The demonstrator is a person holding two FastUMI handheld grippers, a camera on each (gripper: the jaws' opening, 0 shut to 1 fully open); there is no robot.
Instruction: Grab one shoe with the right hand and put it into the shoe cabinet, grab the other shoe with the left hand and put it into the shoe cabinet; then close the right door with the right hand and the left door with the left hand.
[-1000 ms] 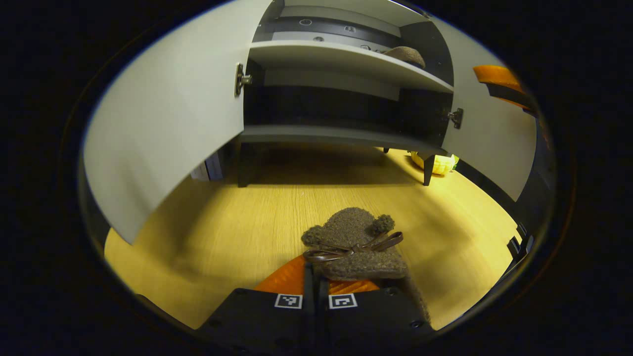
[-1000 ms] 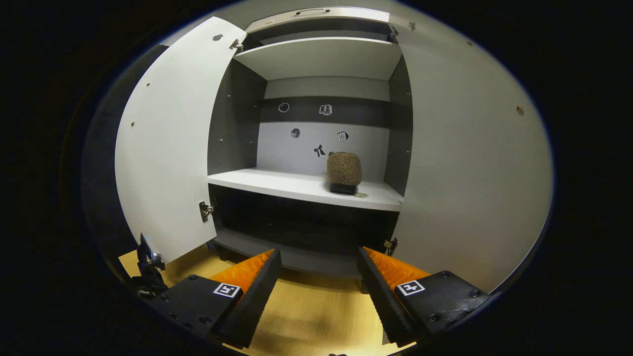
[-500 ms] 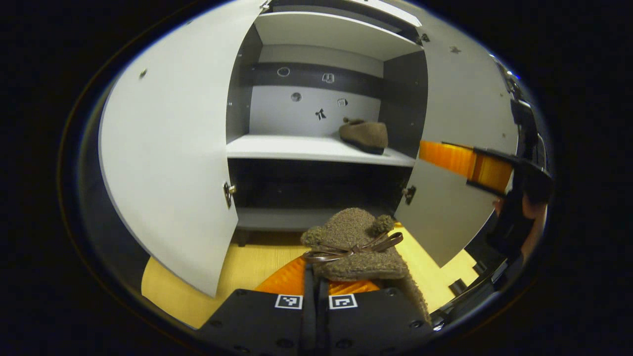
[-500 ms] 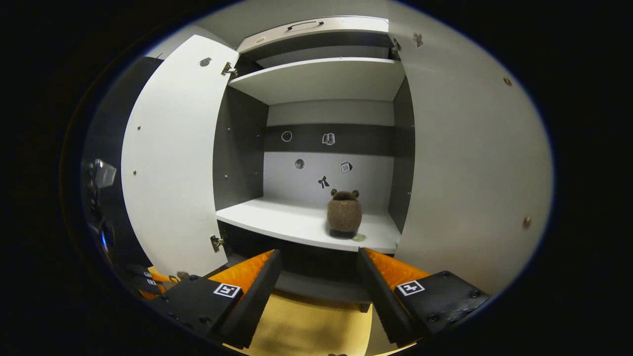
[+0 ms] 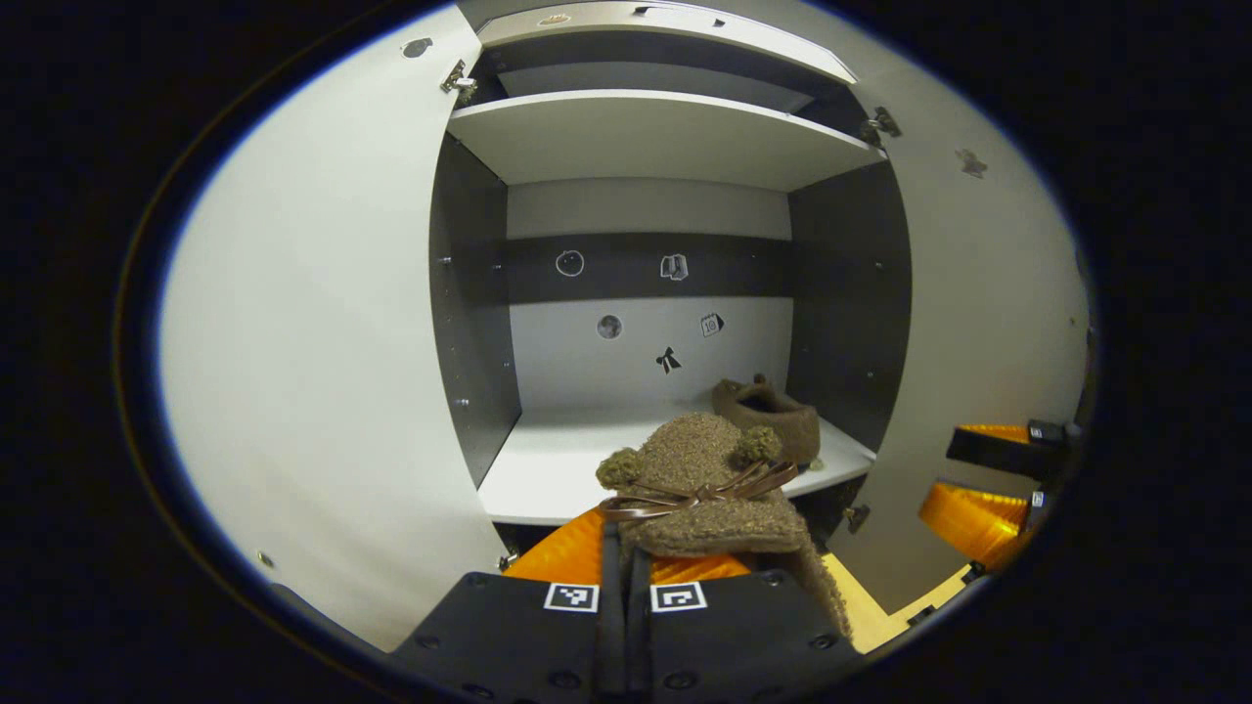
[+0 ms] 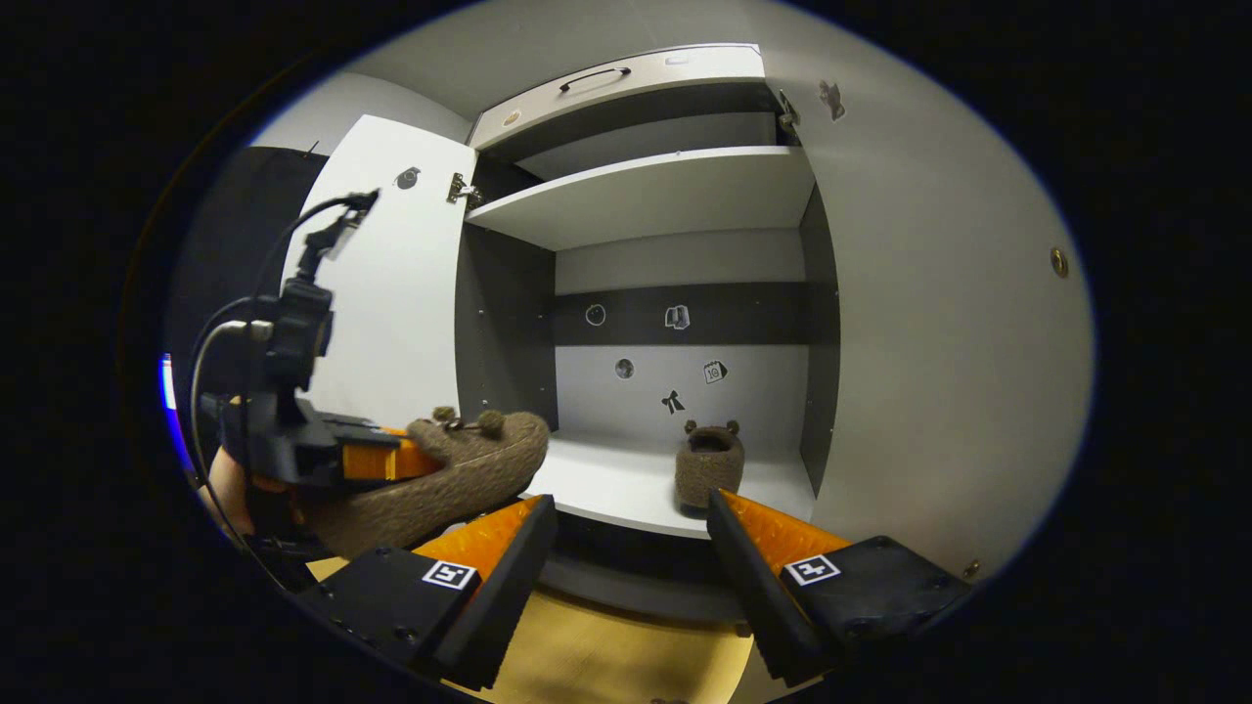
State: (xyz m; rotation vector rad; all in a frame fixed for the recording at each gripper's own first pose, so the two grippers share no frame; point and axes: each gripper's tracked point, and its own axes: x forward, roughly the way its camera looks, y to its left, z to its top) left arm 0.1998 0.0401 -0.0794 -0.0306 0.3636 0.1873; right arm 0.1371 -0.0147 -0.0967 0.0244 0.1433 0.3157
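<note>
— Ahead of the left tool (image 5: pixel 626 577), what do you see?
— An open cabinet (image 5: pixel 646 137), both doors swung wide. The left tool's fingers are pressed together on a fuzzy brown shoe (image 5: pixel 699 489), pinching it at its near end. Its long axis runs straight away from the tool, with the bow and two pompoms on top and the far end toward the middle shelf (image 5: pixel 548 479).
— And the other shoe?
— Already on that shelf, beyond the held one and to its right, close to the right inner wall: second shoe (image 5: pixel 768 416). Its opening shows from here; from the right tool (image 6: pixel 631 562) it sits just beyond the right finger, opening toward that tool, two small ears on the far rim, long axis running into the cabinet.
— State of the right tool?
— Fingers spread wide apart, nothing between them, level with the shelf's front edge.
— Does it see the left one?
— Yes, to its left: the left tool carries its shoe lying level, tip reaching toward the cabinet, near the left door (image 6: pixel 391 293). The right door (image 6: pixel 939 342) stands just right of the right tool.
</note>
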